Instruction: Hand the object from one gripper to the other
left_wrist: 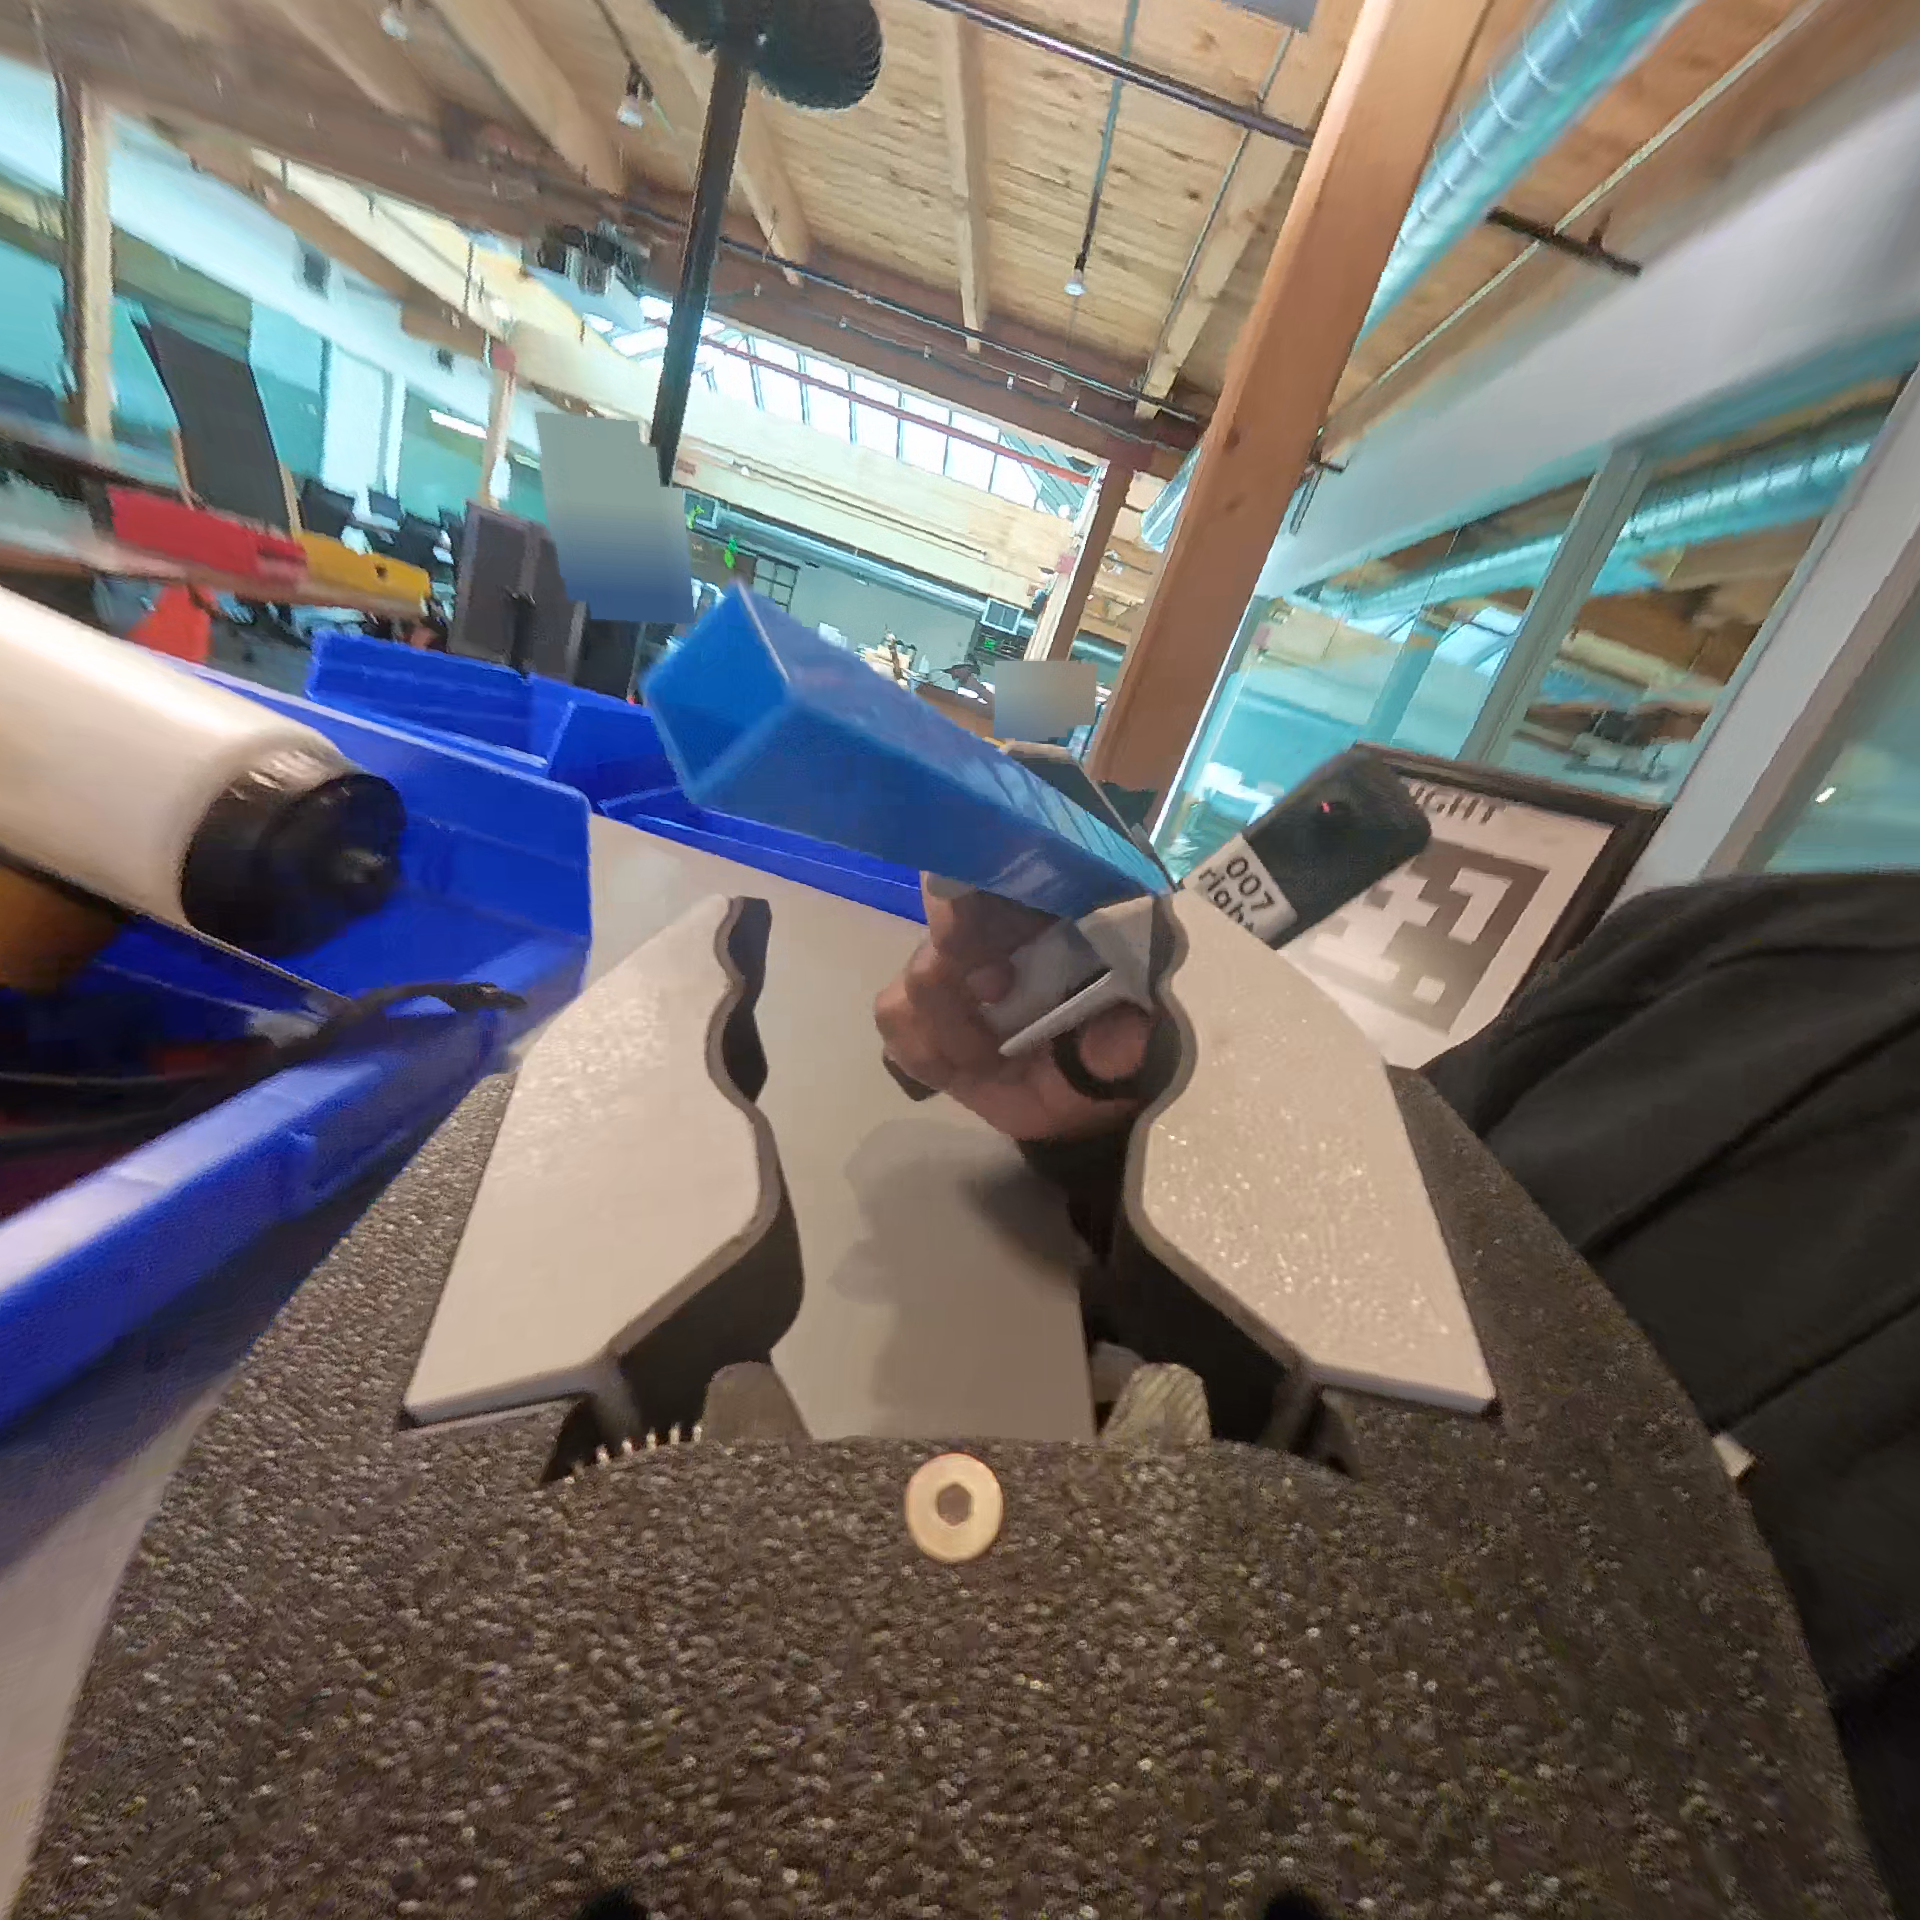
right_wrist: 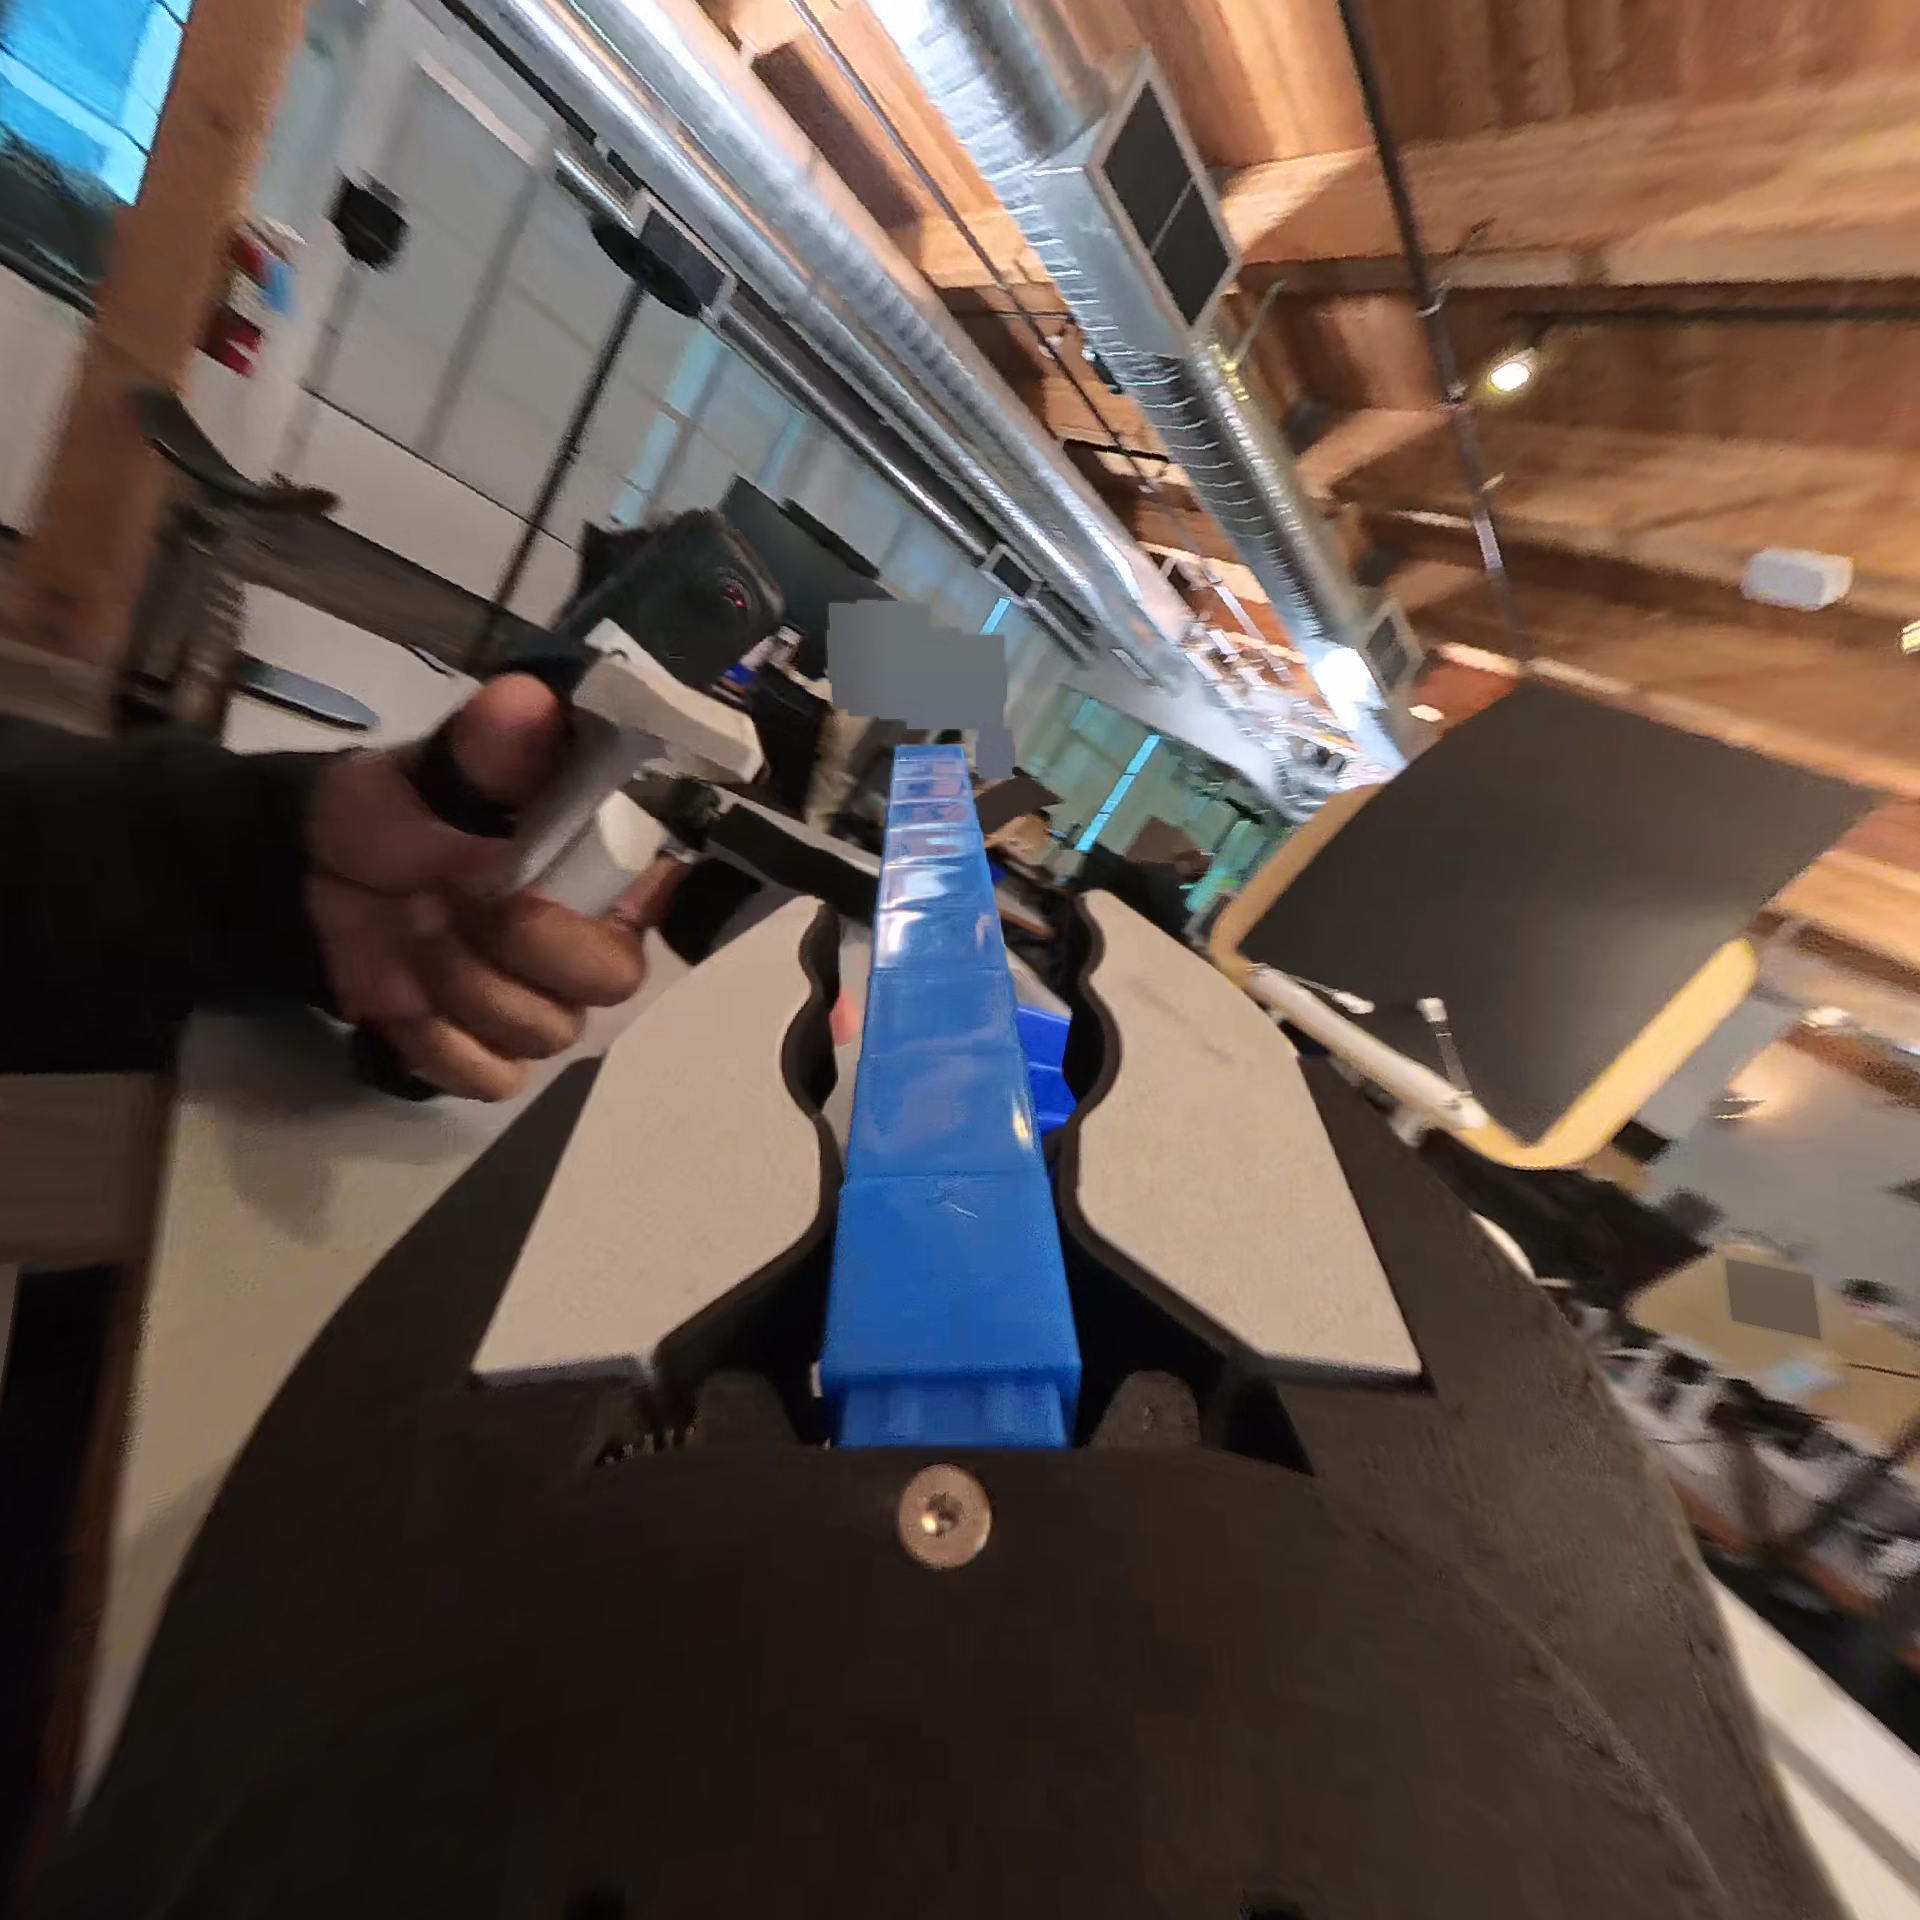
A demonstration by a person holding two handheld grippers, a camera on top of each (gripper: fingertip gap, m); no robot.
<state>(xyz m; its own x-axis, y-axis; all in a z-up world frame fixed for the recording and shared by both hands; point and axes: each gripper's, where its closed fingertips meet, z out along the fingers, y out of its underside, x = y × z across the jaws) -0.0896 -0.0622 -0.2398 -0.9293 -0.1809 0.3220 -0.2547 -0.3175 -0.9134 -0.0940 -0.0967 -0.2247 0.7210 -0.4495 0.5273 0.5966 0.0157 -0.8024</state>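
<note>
Two grippers: our right gripper (right_wrist: 951,997) clamps the blue bar (right_wrist: 951,1122) lengthwise, free end offered, while our left gripper (left_wrist: 951,997) gapes empty.

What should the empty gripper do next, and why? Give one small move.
Probably bring the left gripper, open and empty, up around the free end of the blue bar. The right gripper is shut on the bar's other end, and the bar hangs above the left fingers, untouched by them.
</note>
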